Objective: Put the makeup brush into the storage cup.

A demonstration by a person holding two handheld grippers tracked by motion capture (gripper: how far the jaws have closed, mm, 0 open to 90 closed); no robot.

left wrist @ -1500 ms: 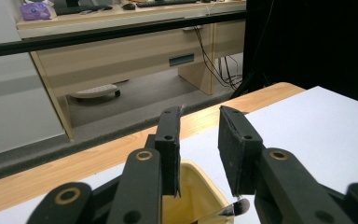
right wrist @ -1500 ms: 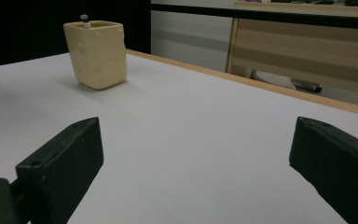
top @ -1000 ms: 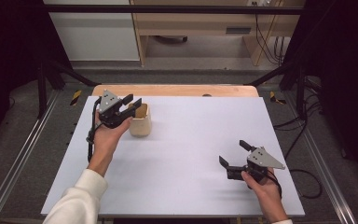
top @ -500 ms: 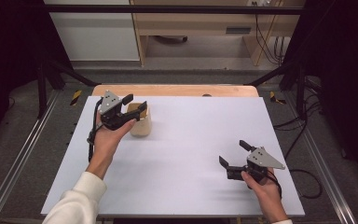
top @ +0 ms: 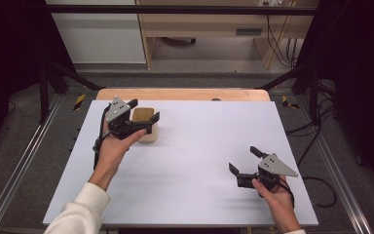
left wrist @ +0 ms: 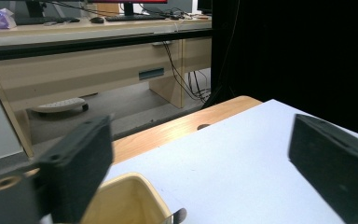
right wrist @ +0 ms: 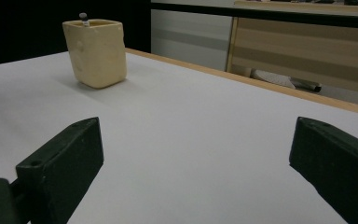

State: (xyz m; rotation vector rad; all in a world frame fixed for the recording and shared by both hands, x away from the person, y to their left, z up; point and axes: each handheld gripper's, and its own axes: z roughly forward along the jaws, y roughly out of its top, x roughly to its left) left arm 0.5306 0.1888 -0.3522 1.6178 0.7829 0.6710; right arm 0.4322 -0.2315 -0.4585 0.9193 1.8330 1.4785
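High view: a cream cup (top: 145, 124) stands upright on the white desk (top: 195, 161), at its far left, close to the wooden strip along the far edge. The left gripper (top: 143, 113) hangs over the cup, held in a hand (top: 114, 148) whose white sleeve comes in from the near left. Its fingers have just been opening and now stand spread wide, one on each side of the cup's rim, with no pad pressing on the cup as far as the view shows. The right gripper (top: 243, 160) sits low at the near right of the desk, well apart from the cup, with its fingers spread and nothing between them.

Left gripper view shows the cup's (left wrist: 121, 200) open mouth at the bottom edge, just beside the left finger (left wrist: 77, 170), while the right finger (left wrist: 333, 161) stands far off over bare desk. A small dark tip (left wrist: 179, 215) pokes up at the cup's rim; what it belongs to I cannot tell.

Right gripper view has the cup (right wrist: 97, 51) upright at the far left, with that small dark tip (right wrist: 83, 17) rising above its rim. Both fingers (right wrist: 63, 161) are spread wide over bare desk.
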